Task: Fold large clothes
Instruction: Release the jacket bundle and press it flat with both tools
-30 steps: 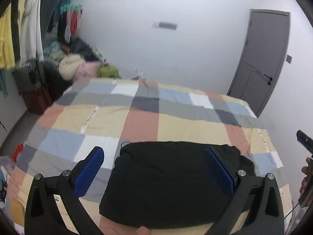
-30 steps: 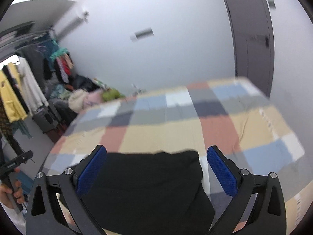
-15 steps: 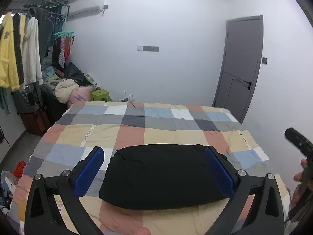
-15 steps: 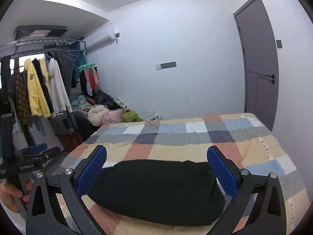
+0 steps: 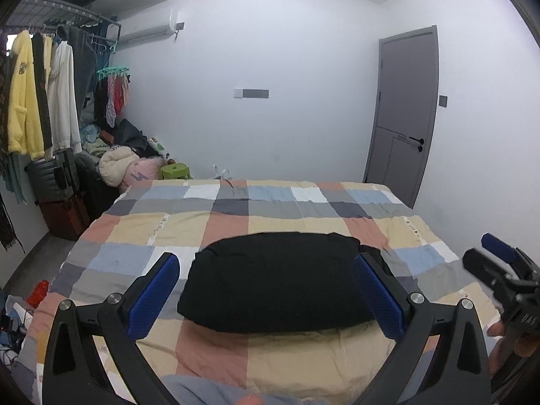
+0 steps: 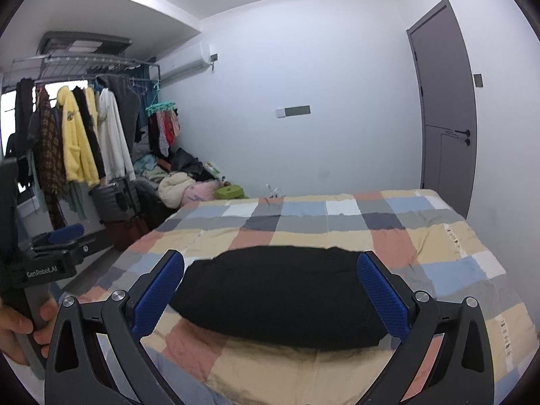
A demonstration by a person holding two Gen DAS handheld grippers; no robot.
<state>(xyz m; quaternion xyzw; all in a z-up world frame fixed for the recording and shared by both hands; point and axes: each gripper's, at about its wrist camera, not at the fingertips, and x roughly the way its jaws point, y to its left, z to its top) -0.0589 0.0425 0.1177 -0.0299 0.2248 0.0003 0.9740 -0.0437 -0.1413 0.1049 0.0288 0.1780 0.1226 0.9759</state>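
A folded black garment (image 5: pixel 280 280) lay in a compact, slightly rounded bundle on the near part of a bed covered by a patchwork checked quilt (image 5: pixel 303 209) of beige, salmon, blue, grey and white squares. The left gripper (image 5: pixel 266 290), black-framed with blue textured pads, was held above the near edge of the bed with its fingers spread wide — nothing between them, the bundle showing beyond the gap. The right gripper (image 6: pixel 273 290) was held the same way, fingers wide apart and empty. A hand (image 6: pixel 20 330) gripped the left tool's handle (seen at the edge of the right wrist view). Beyond the bed stood a grey door (image 5: pixel 405 111) and a rail of hanging clothes (image 6: pixel 77 141) — yellow, white, dark.
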